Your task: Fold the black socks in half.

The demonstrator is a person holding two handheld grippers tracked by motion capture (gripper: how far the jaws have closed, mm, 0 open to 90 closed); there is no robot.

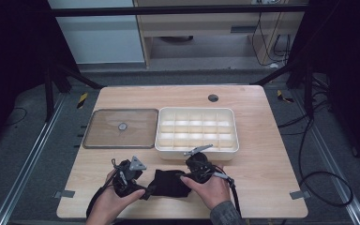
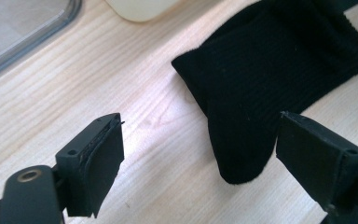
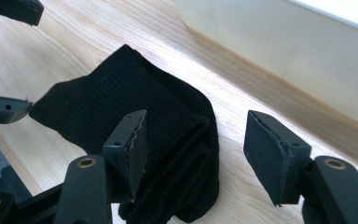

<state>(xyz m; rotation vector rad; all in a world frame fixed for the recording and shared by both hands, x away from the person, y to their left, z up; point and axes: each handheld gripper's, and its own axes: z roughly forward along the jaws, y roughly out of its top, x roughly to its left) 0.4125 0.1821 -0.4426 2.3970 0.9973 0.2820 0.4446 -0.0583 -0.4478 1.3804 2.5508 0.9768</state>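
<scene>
Both our grippers, left (image 2: 200, 149) and right (image 3: 193, 149), gape at the near sock (image 1: 170, 183), gripping nothing.

Bright overhead light, dark surroundings; close-ups look slightly soft.

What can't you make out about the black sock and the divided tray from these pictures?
- Black sock, high view: both ends covered by the left gripper and right gripper.
- Sock, left gripper view: cut off by the top edge.
- Divided tray, high view: compartment contents too small to tell.
</scene>
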